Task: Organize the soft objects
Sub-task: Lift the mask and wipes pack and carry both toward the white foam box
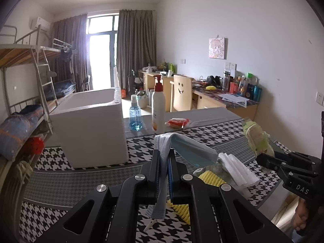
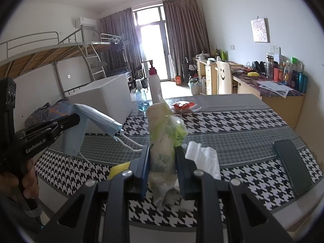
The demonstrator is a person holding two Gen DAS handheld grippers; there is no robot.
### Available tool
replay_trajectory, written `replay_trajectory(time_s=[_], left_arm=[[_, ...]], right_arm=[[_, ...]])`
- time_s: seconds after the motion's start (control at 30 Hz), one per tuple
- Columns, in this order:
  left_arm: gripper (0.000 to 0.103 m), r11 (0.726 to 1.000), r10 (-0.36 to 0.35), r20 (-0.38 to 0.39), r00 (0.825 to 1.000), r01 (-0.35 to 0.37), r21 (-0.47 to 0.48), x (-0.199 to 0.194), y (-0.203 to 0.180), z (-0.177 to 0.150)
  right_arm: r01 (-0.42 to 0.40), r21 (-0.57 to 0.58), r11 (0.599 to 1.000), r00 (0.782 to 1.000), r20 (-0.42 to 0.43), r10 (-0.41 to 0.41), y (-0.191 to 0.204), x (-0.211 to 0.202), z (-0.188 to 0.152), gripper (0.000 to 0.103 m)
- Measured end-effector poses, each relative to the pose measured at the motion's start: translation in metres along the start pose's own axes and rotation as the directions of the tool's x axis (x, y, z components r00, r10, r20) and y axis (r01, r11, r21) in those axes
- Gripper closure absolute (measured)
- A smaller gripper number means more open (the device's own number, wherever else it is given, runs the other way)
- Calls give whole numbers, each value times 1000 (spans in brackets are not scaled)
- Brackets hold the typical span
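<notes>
Pleated blue mask (image 1: 190, 149) pinched in left tongs (image 1: 164, 158), crinkly plastic-wrapped roll (image 2: 164, 141) in right tongs (image 2: 162, 162).

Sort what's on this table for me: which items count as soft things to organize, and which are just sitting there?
Part of the job:
- face mask, pinched in the left gripper
- wrapped tissue pack, held in the right gripper
- white foam sheet
- yellow sponge
- white foam box, the likely container

Just lying about:
- pump bottle
- blue spray bottle
- red packet
- dark phone
</notes>
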State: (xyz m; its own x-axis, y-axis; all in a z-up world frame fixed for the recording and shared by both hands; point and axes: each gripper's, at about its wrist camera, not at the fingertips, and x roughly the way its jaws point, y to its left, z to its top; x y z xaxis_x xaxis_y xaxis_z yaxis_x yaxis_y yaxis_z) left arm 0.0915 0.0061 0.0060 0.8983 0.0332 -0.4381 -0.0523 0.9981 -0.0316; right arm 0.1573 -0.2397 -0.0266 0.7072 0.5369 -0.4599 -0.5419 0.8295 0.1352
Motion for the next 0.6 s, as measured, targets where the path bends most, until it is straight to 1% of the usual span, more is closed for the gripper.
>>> replay_trajectory(time_s=[0.6], left_arm=[[95,1000,19,32,999,-19,-18,-4,16,16]], right_arm=[[-32,-37,999,999,22,33,11,12,23,74]])
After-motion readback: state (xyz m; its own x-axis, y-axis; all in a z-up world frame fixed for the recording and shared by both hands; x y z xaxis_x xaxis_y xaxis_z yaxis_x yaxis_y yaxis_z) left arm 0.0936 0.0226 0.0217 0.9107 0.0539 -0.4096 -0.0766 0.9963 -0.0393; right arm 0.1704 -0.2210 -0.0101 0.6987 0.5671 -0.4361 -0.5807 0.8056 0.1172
